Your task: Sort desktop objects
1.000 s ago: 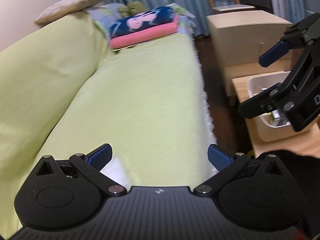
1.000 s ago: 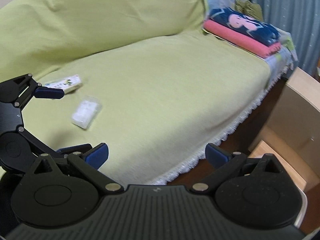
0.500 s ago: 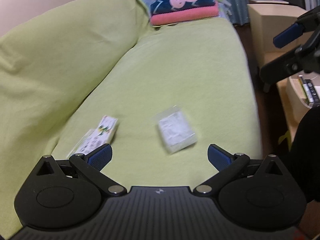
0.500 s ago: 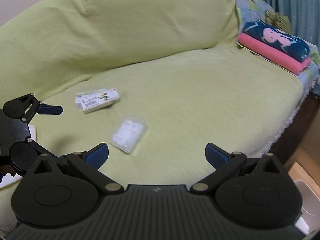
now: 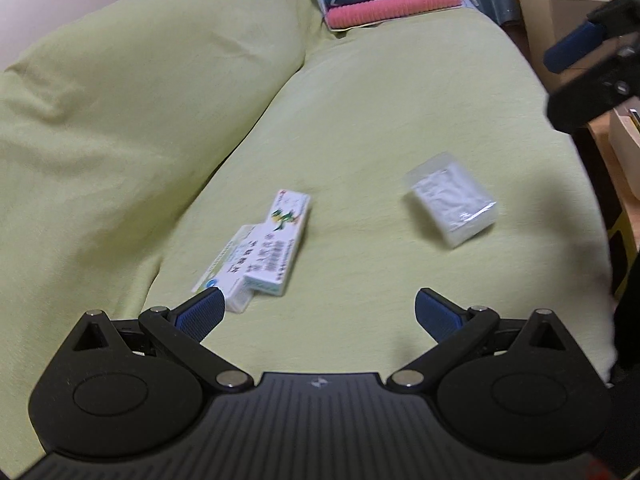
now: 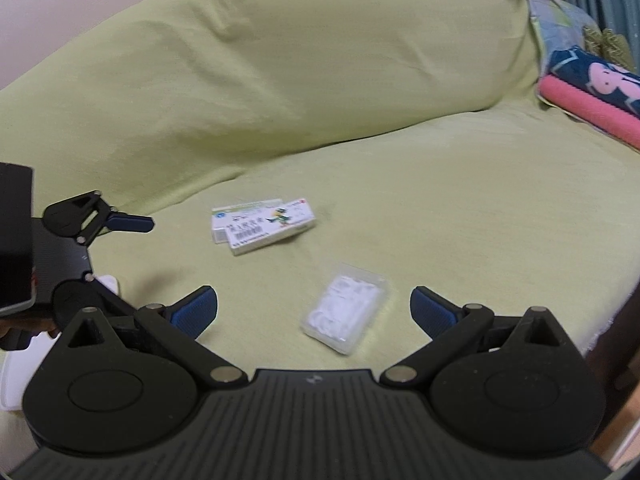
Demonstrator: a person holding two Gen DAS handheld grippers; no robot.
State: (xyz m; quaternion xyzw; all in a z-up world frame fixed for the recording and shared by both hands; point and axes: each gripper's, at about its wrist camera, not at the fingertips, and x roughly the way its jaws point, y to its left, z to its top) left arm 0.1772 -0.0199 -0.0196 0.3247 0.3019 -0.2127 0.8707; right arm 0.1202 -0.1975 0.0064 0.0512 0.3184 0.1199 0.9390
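Two cartons [image 5: 264,248] | ahead of left gripper [image 5: 316,316] jaws, spread

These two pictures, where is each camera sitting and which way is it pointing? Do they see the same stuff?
Left wrist view: sits on the left gripper, looking along its open fingers over a green sofa; the right gripper shows at the right edge.
Right wrist view: sits on the right gripper, fingers open, facing the sofa backrest; the left gripper shows at the left edge.
Shared: both see the printed boxes, the clear plastic case and the folded towels.
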